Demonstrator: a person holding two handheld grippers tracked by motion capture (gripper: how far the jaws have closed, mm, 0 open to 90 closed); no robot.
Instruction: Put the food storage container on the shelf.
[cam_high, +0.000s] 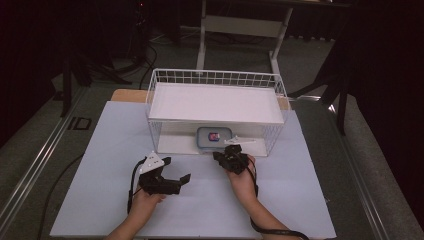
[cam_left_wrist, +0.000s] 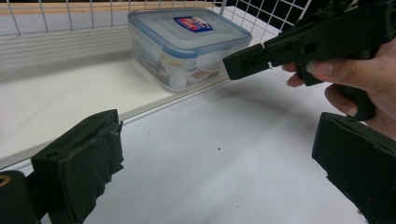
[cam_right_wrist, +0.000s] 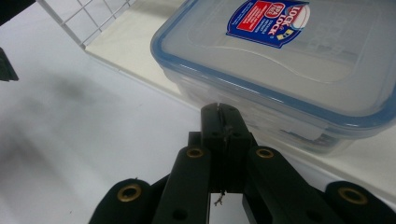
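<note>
A clear plastic box (cam_high: 214, 136) with a blue-rimmed lid and a red and blue label sits on the white floor of a wire rack (cam_high: 215, 77), at its open front. My right gripper (cam_high: 219, 155) is shut with nothing between its jaws. In the right gripper view its tip (cam_right_wrist: 219, 116) points at the front wall of the box (cam_right_wrist: 280, 60), just short of it. To the left, my left gripper (cam_high: 176, 169) stands open over the table. Its pads (cam_left_wrist: 93, 149) are wide apart and empty, facing the box (cam_left_wrist: 187, 44) and the right gripper (cam_left_wrist: 238, 65).
A white board lies across the top of the rack like a shelf above the box. The rack stands on a pale sheet (cam_high: 115, 150) covering the table. Wire mesh (cam_left_wrist: 70, 18) closes the rack's back and sides. Dark floor, cables and stands surround the table.
</note>
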